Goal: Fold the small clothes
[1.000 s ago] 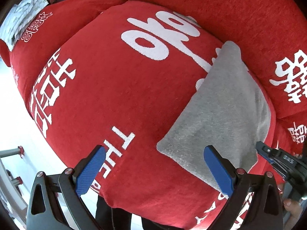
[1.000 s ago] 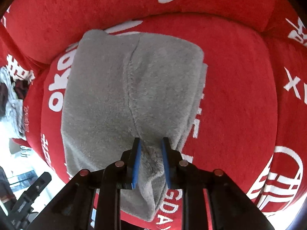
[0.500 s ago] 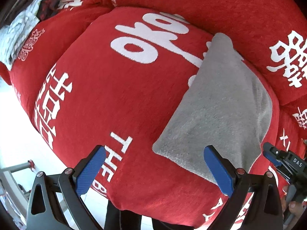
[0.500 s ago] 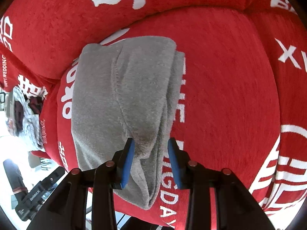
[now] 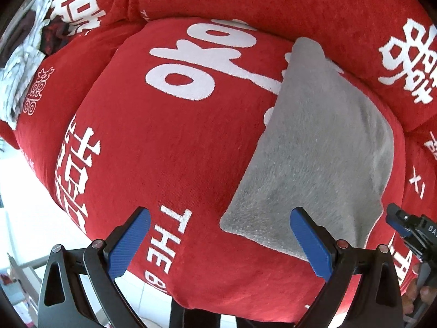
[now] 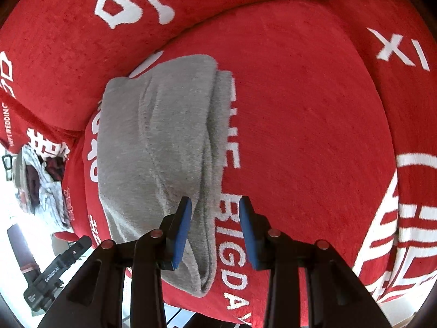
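Now | grey cloth (image 6: 164, 147) folded on cushion (image 6: 300, 123) | right tool (image 6: 215, 229) released, just above its near edge

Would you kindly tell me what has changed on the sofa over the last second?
The right hand-held gripper has let go of the grey garment: its jaws, pinched on the fabric's folded edge a second ago, have just been opening and now stand clear. The left hand-held gripper stays wide open and empty. The garment remains folded on the red cushion.
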A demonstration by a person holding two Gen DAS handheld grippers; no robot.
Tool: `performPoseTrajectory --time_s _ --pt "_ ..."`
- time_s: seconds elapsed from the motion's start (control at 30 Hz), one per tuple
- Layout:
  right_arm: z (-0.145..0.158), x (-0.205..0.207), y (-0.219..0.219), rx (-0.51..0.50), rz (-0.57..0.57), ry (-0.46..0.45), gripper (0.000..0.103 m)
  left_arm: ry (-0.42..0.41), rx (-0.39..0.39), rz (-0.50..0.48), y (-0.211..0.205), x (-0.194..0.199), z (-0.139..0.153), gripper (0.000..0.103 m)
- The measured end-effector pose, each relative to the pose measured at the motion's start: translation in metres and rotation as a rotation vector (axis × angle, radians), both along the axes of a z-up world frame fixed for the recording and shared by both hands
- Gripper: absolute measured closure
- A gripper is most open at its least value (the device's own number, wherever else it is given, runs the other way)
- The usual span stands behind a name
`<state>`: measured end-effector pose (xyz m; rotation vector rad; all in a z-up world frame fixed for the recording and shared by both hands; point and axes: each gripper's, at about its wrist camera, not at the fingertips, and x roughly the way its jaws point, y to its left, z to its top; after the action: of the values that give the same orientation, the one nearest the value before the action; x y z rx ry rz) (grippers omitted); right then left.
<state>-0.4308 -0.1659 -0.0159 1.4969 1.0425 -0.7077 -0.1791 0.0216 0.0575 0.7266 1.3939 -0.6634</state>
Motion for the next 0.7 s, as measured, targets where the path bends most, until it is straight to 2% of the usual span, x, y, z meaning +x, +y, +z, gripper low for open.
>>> performPoseTrajectory --time_s 0.1,0.2,0.47,0.7 --pt "-0.001 -0.005 0.004 0.002 -0.011 0.002 0.064 0.004 0.01 -0.017 -0.001 0.001 -0.004 0.001" --pt "-0.002 -0.008 0.008 0.004 -0.023 0.0 0.054 0.011 0.003 -0.028 -0.004 0.007 -0.006 0.001" --pt "-0.003 -0.009 0.007 -0.017 -0.035 -0.021 0.053 0.046 -0.075 -0.069 -0.036 0.035 -0.007 0.001" --pt "-0.012 -0.008 -0.001 -0.027 -0.069 -0.043 0.051 0.105 -0.061 -0.129 -0.073 0.031 -0.039 0.001"
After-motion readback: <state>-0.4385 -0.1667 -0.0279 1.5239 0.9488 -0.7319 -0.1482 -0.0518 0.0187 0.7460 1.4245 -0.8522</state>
